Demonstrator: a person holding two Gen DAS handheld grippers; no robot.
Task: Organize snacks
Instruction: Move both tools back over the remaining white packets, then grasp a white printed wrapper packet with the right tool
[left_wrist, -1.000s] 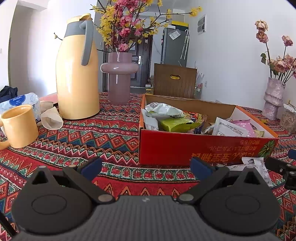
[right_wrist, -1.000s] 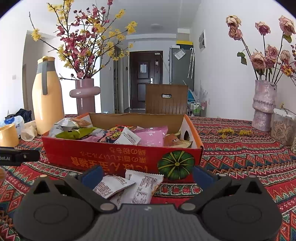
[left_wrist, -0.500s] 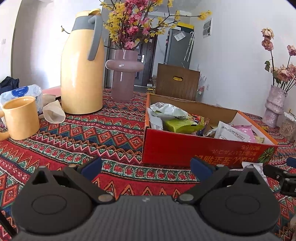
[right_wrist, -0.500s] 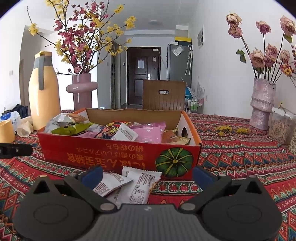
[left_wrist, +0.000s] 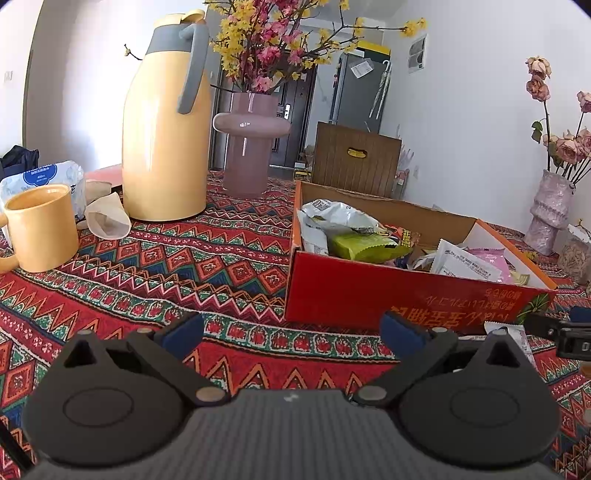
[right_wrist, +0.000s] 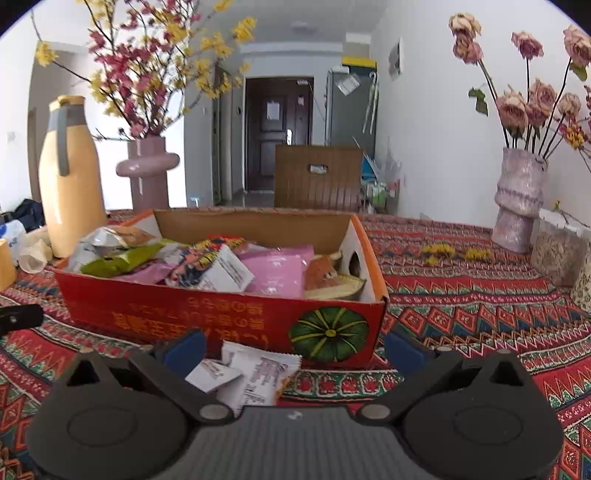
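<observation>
Yellow mug (left_wrist: 40, 227): far left on the patterned tablecloth (left_wrist: 177, 273), handle side cut off by the frame edge.
Paper cup (left_wrist: 108, 219): tipped on its side between mug and jug.
Jug (left_wrist: 166, 125): tall, yellow with a grey handle, upright, just left of the pink vase (left_wrist: 249, 144) of blossom.
Left gripper (left_wrist: 291, 332): low over the cloth, fingers spread wide, nothing between them; the box's left corner sits just beyond.
Box (right_wrist: 221, 317): red cardboard, open top, centre of the table, pumpkin picture on its near right corner.
Snacks in box: silver bag (left_wrist: 332, 218) and green bag (left_wrist: 364, 245) at the left end, white sachet (right_wrist: 227, 273) and pink pack (right_wrist: 279, 269) towards the right.
Loose packets (right_wrist: 255, 373): two white ones flat on the cloth, right against the box's near wall.
Right gripper (right_wrist: 295, 350): fingers wide apart, gripping nothing, the loose packets lying between them nearer the left finger.
Rose vase (right_wrist: 519, 199): far right, upright, by the wall.
</observation>
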